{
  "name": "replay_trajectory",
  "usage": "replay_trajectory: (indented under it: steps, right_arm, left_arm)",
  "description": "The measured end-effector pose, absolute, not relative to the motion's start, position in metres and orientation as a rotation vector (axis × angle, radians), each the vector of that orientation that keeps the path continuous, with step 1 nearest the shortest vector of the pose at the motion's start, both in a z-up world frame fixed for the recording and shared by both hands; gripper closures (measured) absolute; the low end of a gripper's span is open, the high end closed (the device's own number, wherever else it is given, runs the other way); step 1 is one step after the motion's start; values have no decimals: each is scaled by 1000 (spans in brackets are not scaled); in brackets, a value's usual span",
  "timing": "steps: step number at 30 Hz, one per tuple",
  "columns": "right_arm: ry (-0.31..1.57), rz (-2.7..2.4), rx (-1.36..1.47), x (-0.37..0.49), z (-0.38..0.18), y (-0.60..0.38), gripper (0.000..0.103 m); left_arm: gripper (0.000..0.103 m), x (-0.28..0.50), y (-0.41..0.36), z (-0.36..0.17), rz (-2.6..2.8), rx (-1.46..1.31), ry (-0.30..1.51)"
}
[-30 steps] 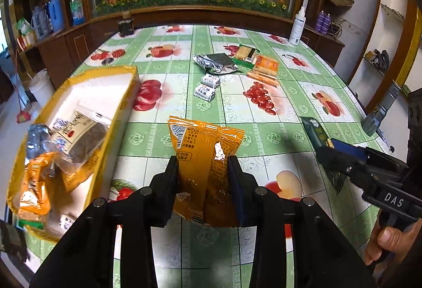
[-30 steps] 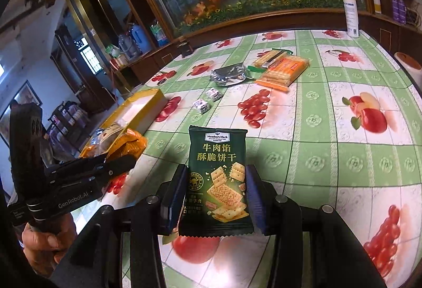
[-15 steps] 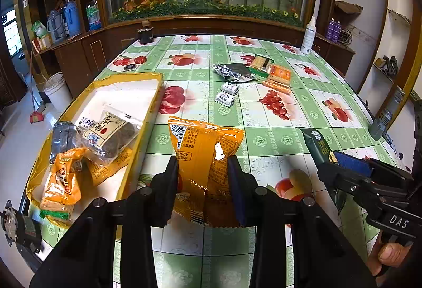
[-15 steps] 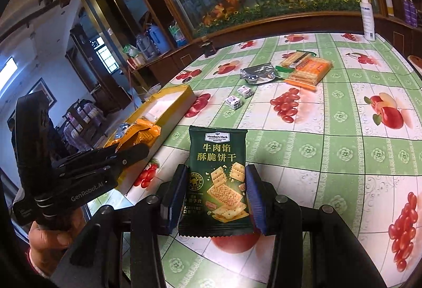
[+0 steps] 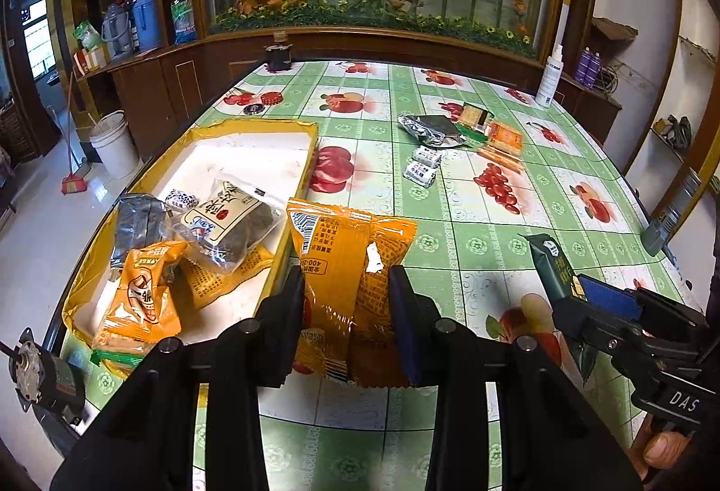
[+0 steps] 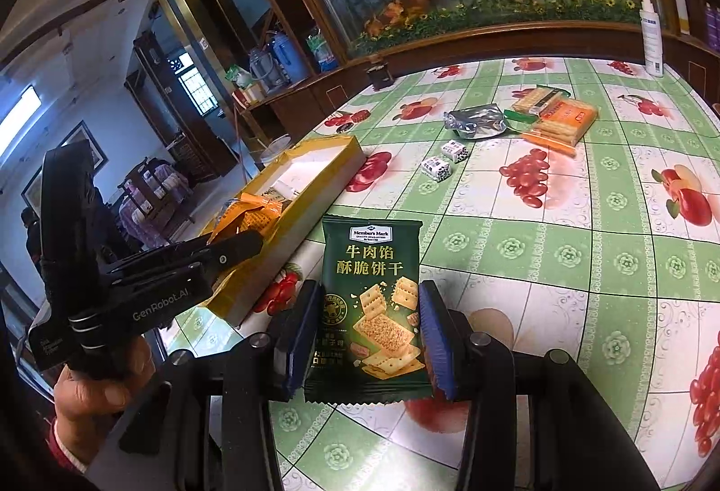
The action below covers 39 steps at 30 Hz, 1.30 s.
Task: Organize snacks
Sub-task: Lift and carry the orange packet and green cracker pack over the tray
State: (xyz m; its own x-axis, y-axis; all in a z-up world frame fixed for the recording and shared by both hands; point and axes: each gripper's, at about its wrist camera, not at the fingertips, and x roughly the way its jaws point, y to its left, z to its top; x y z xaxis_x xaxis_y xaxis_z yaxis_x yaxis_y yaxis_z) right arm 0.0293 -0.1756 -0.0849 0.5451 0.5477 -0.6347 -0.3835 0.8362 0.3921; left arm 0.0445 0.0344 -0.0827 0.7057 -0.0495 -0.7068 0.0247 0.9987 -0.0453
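Note:
My left gripper (image 5: 344, 297) is shut on an orange snack packet (image 5: 346, 266) and holds it above the table, just right of the yellow box (image 5: 288, 194). The box holds several snack packs (image 5: 225, 216). My right gripper (image 6: 366, 324) is shut on a dark green cracker packet (image 6: 371, 302), held upright over the table. The right gripper also shows in the left wrist view (image 5: 571, 288) at the right, and the left gripper shows in the right wrist view (image 6: 234, 250) beside the box (image 6: 310, 194).
More snacks lie far across the fruit-print tablecloth (image 5: 472, 248): a silver pouch (image 5: 432, 128), orange cracker packs (image 5: 504, 140) and two small white candies (image 5: 423, 164). A white spray bottle (image 5: 551, 79) stands at the far right edge. A dark jar (image 5: 278, 56) stands at the far end.
Both grippers have risen and pulled back with their packets still held. The left one has shifted left, so more of the yellow box shows.

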Motion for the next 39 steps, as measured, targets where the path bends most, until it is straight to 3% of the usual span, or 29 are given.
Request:
replay_trajectory:
  steps: [18, 31, 39]
  right_arm:
    - [858, 615, 209, 38, -90, -149, 58]
    - [844, 776, 88, 91, -76, -36, 58]
    - [886, 775, 63, 145, -97, 18, 58]
  left_arm:
    - [69, 44, 60, -88, 8, -62, 790]
    - [69, 51, 136, -100, 137, -161, 808]
    - [69, 63, 172, -107, 185, -205, 815]
